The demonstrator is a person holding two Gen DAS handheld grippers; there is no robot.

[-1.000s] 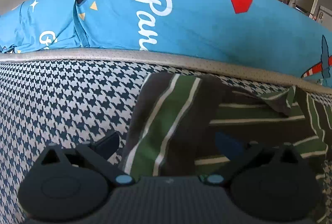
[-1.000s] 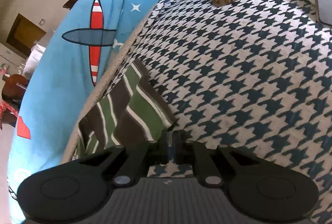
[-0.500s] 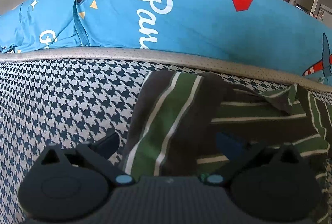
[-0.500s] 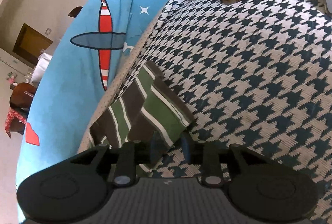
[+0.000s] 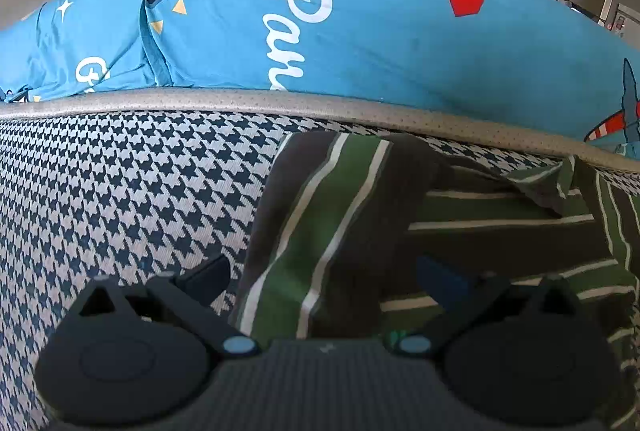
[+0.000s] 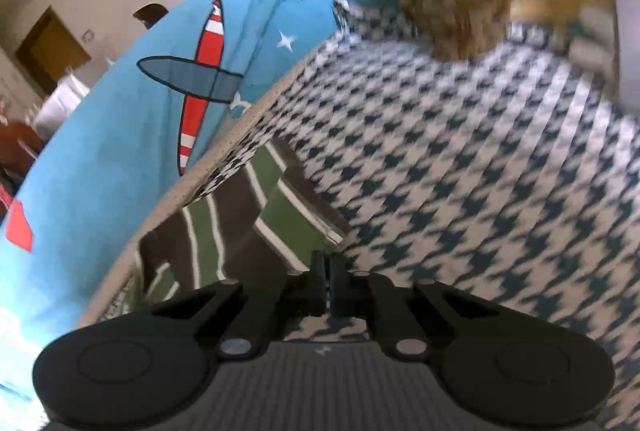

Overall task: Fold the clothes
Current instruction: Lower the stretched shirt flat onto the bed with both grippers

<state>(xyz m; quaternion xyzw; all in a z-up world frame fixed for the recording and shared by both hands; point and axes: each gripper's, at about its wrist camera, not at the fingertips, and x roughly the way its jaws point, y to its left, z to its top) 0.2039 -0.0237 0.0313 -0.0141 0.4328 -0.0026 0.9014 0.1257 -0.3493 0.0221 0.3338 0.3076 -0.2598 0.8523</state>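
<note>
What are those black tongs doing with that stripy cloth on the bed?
A person is folding a green and brown striped garment on the houndstooth cover, with tongs in each hand. The left tongs are open wide over the cloth, gripping nothing. The right tongs are closed at the garment's corner, though whether they pinch the fabric is hard to tell. A blue printed sheet lies behind.
</note>
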